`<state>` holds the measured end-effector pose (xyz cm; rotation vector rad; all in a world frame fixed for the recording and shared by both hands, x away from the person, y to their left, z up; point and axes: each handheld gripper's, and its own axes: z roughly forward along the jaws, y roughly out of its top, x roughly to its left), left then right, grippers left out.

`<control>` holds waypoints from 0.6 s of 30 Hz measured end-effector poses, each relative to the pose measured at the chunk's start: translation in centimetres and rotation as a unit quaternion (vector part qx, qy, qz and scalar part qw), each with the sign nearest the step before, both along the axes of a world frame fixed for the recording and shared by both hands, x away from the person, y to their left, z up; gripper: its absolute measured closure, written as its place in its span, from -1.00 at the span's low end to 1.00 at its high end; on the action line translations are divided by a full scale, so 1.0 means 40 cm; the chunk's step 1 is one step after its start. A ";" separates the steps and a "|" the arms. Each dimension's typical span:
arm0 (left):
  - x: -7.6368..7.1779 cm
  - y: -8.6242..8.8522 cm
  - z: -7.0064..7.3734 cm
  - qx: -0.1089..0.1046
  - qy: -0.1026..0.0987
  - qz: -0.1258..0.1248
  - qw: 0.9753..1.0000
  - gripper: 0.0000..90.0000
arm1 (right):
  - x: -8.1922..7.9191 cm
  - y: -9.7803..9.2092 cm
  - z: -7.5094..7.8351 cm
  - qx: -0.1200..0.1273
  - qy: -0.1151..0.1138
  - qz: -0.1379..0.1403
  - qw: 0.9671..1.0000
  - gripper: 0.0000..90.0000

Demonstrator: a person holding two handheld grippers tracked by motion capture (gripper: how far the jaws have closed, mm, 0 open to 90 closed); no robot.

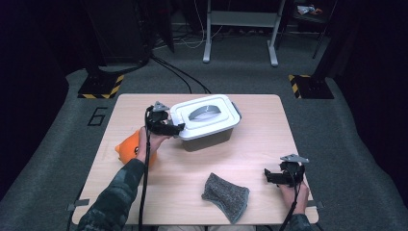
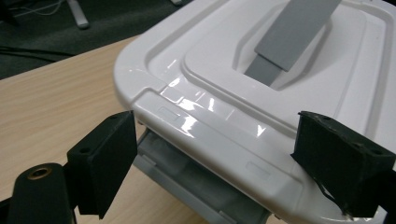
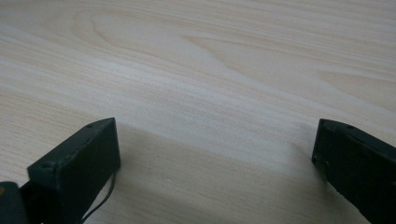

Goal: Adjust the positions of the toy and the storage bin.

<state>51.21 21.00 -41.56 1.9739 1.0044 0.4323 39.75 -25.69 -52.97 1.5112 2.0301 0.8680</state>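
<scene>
Grey cloth (image 1: 225, 196), coarse knit, lies near the front table (image 1: 269, 139) edge. Left gripper (image 1: 169, 126), jaws spread wide w/ nothing held, sits at glossy white plastic box (image 2: 243, 93) lid rim, mid-table. Right gripper (image 1: 276, 176) released over bare wood. Floor marked "6" (image 1: 97, 116).

Premises: a lab or test bay. Evidence: grey carpet floor (image 1: 365, 159), hazard-striped stand bases (image 1: 101, 86), loose cables (image 1: 178, 72), a metal frame (image 1: 240, 29), number 6 (image 1: 97, 116) marked beside the table (image 1: 192, 168).
</scene>
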 end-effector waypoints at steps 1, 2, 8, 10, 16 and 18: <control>0.003 -0.001 -0.002 -0.006 0.002 -0.004 1.000 -0.69 | 0.000 0.000 0.000 0.000 0.000 0.000 1.000 -1.00; 0.006 -0.001 -0.001 -0.004 0.005 -0.012 1.000 -0.69 | 0.000 0.000 0.000 0.000 0.000 0.000 1.000 -1.00; 0.018 0.001 -0.005 -0.011 0.004 -0.027 1.000 -0.70 | 0.000 0.000 0.000 0.000 -0.001 0.000 1.000 -1.00; 0.023 0.001 -0.007 -0.015 0.004 -0.032 0.999 -0.70 | 0.000 0.001 0.000 0.000 -0.001 -0.001 1.000 -1.00; 0.040 -0.005 -0.009 -0.016 0.004 -0.051 0.999 -0.70 | 0.000 0.001 0.000 -0.001 -0.001 -0.001 1.000 -1.00; 0.044 -0.013 -0.009 -0.018 0.001 -0.056 0.998 -0.70 | 0.000 0.001 0.000 -0.001 -0.001 0.000 1.000 -1.00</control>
